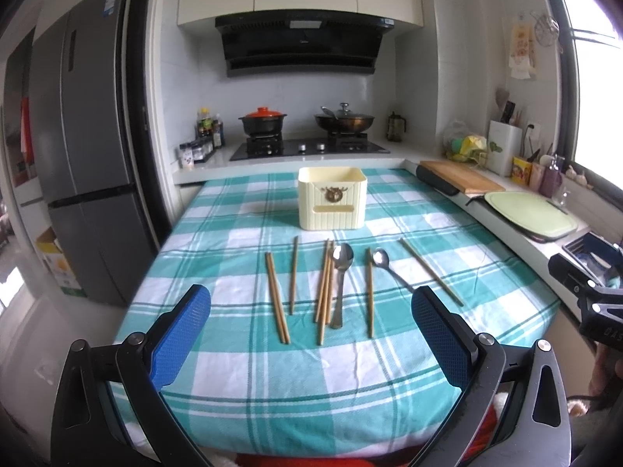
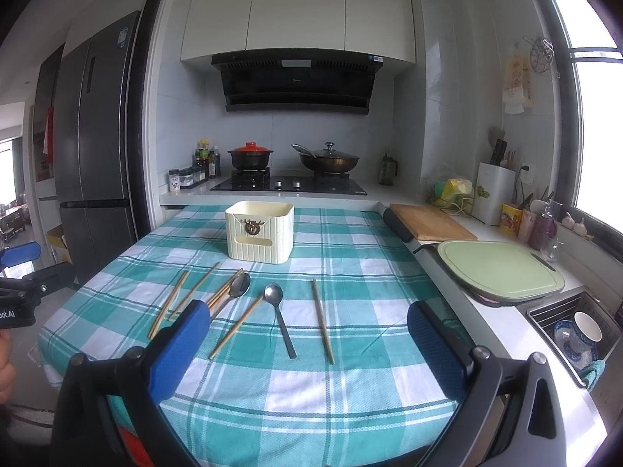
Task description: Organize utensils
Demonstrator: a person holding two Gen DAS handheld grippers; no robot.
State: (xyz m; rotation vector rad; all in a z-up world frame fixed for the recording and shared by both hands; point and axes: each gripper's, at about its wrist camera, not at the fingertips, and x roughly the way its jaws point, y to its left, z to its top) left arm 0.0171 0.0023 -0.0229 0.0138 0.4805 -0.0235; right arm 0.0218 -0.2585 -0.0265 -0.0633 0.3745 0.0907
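Chopsticks and spoons lie loose in a row on the checked tablecloth [image 1: 241, 389] of the desk, none yet sorted; the task stands at its opening step.

Left to right in the left wrist view: a touching pair of chopsticks [image 1: 277, 297]; a single chopstick [image 1: 293, 274] just beside it; a bundle of chopsticks [image 1: 324, 292] touching the large spoon [image 1: 341, 280], bowl toward the far side; another chopstick [image 1: 370, 292]; the small spoon [image 1: 389, 266], its handle running toward the right finger; and, set apart at an angle, the rightmost chopstick [image 1: 431, 272].

Behind the row, well apart from it, stands the cream holder box [image 1: 332, 204], upright and open at the top. Whether it has inner compartments cannot be told.

The left hand-held gripper [image 1: 311, 334] hovers over the near edge of the desk with fingers spread wide, holding nothing. The right hand-held gripper [image 2: 307, 342] is likewise spread and empty, with the small spoon [image 2: 278, 317] and rightmost chopstick [image 2: 323, 321] lying between its fingers in view.

Judgement: the next move calls for lowering one gripper onto a single utensil, probably an isolated piece. Thin, flat pieces on cloth demand a low, centred pinch across the shaft; the touching bundle risks lifting several together.
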